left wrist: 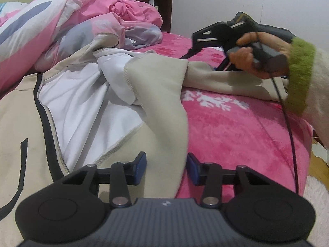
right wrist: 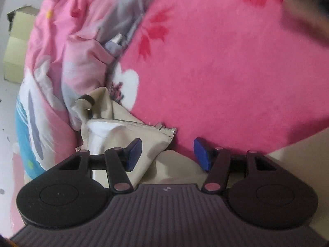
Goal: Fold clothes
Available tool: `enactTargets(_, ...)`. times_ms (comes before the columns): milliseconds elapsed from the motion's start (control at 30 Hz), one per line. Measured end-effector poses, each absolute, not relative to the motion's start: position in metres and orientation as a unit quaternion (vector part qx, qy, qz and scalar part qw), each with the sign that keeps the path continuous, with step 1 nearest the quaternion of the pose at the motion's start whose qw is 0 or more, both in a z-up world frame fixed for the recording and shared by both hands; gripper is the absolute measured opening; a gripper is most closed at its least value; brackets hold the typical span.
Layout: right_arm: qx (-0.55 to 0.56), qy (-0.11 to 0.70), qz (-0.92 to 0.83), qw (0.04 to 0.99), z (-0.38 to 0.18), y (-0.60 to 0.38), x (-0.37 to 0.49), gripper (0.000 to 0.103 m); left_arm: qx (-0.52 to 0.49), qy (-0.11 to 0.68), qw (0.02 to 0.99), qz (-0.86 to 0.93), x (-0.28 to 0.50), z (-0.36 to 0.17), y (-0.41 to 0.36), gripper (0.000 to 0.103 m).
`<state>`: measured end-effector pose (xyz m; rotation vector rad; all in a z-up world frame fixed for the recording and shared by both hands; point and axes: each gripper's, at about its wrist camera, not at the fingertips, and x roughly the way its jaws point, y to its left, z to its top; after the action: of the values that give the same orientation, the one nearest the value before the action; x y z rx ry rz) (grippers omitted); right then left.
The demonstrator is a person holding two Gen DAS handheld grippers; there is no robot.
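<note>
Pink bedding (left wrist: 236, 127) lies beneath a beige zip jacket (left wrist: 86, 94) spread at left. Left gripper (left wrist: 166, 165) straddles its edge fold, jaws apart, not pressing. Right gripper (right wrist: 167, 154) hovers released above the jacket's corner.

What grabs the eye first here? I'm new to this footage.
A beige jacket with a white lining lies unzipped across a bright pink blanket. Behind it sits a rumpled pink quilt. At the right, a hand in a green cuff holds the other gripper above the jacket's sleeve.
</note>
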<state>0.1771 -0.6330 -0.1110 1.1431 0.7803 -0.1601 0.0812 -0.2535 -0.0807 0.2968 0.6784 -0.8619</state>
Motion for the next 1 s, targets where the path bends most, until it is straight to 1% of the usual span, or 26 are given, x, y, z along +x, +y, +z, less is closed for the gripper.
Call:
enactTargets(133, 0.521, 0.365, -0.059, 0.769, -0.113, -0.626, 0.200, 0.057, 0.142, 0.317, 0.844, -0.408, 0.080, -0.083, -0.255, 0.044)
enactTargets(167, 0.519, 0.366, -0.057, 0.771, -0.114, -0.624, 0.206, 0.056, 0.142, 0.316, 0.845, -0.407, 0.080, -0.083, -0.255, 0.044)
enactTargets(200, 0.516, 0.367, -0.055, 0.772, -0.115, -0.622, 0.213, 0.053, 0.142, 0.315, 0.846, -0.406, 0.080, -0.083, -0.256, 0.044)
enactTargets(267, 0.506, 0.366, -0.058, 0.779, -0.114, -0.622, 0.219, 0.033, 0.142, 0.313, 0.848, -0.403, 0.079, -0.083, -0.257, 0.042)
enactTargets(300, 0.502, 0.363, -0.062, 0.783, -0.113, -0.622, 0.221, 0.018, 0.141, 0.312, 0.850, -0.400, 0.078, -0.083, -0.258, 0.039)
enactTargets(367, 0.503, 0.334, -0.067, 0.794, -0.110, -0.624, 0.223, 0.013, 0.138, 0.311, 0.853, -0.395, 0.078, -0.082, -0.259, 0.032)
enactTargets(433, 0.504, 0.292, -0.063, 0.811, -0.099, -0.623, 0.217, 0.007, 0.133, 0.308, 0.858, -0.388, 0.077, -0.080, -0.259, 0.014)
enactTargets(533, 0.495, 0.223, -0.040, 0.839, -0.066, -0.620, 0.199, 0.006, 0.120, 0.303, 0.862, -0.387, 0.076, -0.073, -0.253, 0.007)
enactTargets(633, 0.478, 0.185, -0.025, 0.858, -0.032, -0.617, 0.177, 0.006, 0.097, 0.290, 0.862, -0.404, 0.072, -0.058, -0.242, 0.007)
enactTargets(800, 0.461, 0.143, -0.007, 0.876, 0.015, -0.612, 0.134, 0.006, 0.094, 0.260, 0.857, -0.436, 0.054, -0.037, -0.228, 0.006)
enactTargets(833, 0.462, 0.136, -0.003, 0.876, 0.022, -0.610, 0.124, 0.006, 0.095, 0.256, 0.854, -0.442, 0.050, -0.033, -0.225, 0.004)
enactTargets(1000, 0.446, 0.081, 0.007, 0.891, 0.045, -0.587, 0.044, 0.006, 0.119, 0.236, 0.836, -0.482, 0.024, -0.023, -0.210, 0.004)
